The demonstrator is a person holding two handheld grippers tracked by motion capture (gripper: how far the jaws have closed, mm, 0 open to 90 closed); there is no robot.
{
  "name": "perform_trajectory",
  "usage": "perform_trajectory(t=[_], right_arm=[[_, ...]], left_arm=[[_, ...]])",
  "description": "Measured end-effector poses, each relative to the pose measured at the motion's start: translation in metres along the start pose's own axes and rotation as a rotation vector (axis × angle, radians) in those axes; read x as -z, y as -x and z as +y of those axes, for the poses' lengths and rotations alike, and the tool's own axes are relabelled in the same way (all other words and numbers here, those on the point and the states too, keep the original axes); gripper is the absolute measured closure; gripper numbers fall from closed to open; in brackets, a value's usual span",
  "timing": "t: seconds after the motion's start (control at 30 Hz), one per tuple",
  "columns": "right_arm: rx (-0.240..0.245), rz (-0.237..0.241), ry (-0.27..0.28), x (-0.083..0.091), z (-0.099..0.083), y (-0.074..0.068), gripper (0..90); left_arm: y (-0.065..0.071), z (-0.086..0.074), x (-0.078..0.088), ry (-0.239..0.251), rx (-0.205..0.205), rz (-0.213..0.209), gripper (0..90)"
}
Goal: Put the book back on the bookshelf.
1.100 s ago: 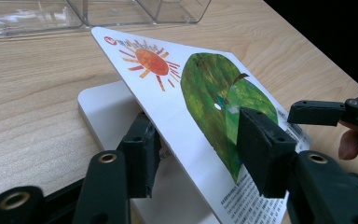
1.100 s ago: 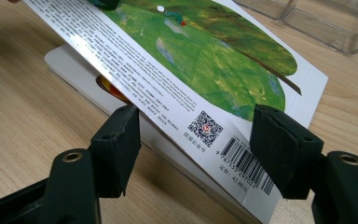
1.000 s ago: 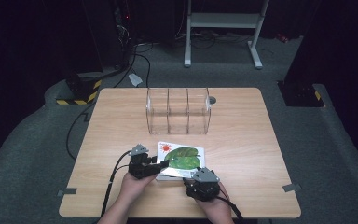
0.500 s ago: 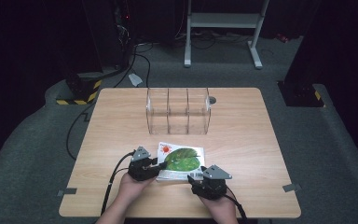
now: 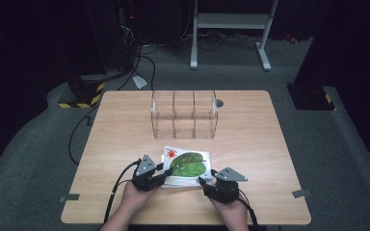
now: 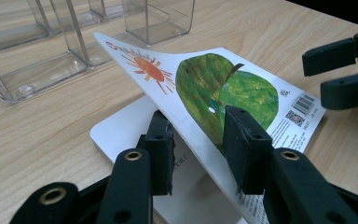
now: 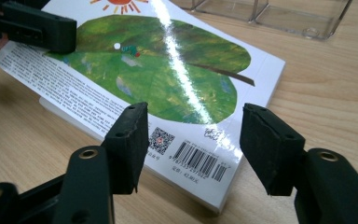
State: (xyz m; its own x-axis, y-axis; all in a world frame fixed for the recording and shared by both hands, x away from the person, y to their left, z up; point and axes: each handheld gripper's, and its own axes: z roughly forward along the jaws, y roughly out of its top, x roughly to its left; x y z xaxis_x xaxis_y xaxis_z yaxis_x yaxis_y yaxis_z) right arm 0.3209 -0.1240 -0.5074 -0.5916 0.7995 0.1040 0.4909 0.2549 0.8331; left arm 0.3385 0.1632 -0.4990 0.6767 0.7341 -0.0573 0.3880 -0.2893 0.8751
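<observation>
High view: the book lies flat on the wooden table in the lower centre of the frame, below the clear 3-compartment organizer. The left gripper sits at the book's lower left edge; the right gripper sits at its lower right edge. Left gripper view: the 2 black jaws are clamped on the book's cover, which is lifted and tilted away from the white page beneath; the organizer occupies the upper left of the frame, and the right gripper's jaws enter at the upper right. Right gripper view: the jaws stand apart and have just been closing, with the book's barcode corner between them, pads not pressing on it. The left gripper grips the cover at the upper left.
</observation>
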Motion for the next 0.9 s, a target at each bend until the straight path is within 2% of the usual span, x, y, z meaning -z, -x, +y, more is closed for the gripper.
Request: perform_trajectory(t=[0.23, 0.73, 0.8, 0.9], right_arm=[[-0.021, -0.005, 0.016, 0.002, -0.001, 0.005, 45.3], [0.023, -0.028, 0.057, 0.004, -0.004, 0.011, 45.8], [0.012, -0.038, 0.041, 0.003, -0.004, 0.012, 45.1], [-0.027, -0.027, 0.028, 0.002, -0.003, 0.016, 43.6]], left_arm=[[0.006, -0.001, 0.003, 0.023, -0.056, 0.023, 63.8], [0.015, -0.001, 0.014, 0.079, -0.144, 0.028, 64.5], [0.016, -0.001, 0.014, 0.084, -0.151, 0.028, 64.6], [0.017, -0.001, 0.016, 0.099, -0.169, 0.029, 64.6]])
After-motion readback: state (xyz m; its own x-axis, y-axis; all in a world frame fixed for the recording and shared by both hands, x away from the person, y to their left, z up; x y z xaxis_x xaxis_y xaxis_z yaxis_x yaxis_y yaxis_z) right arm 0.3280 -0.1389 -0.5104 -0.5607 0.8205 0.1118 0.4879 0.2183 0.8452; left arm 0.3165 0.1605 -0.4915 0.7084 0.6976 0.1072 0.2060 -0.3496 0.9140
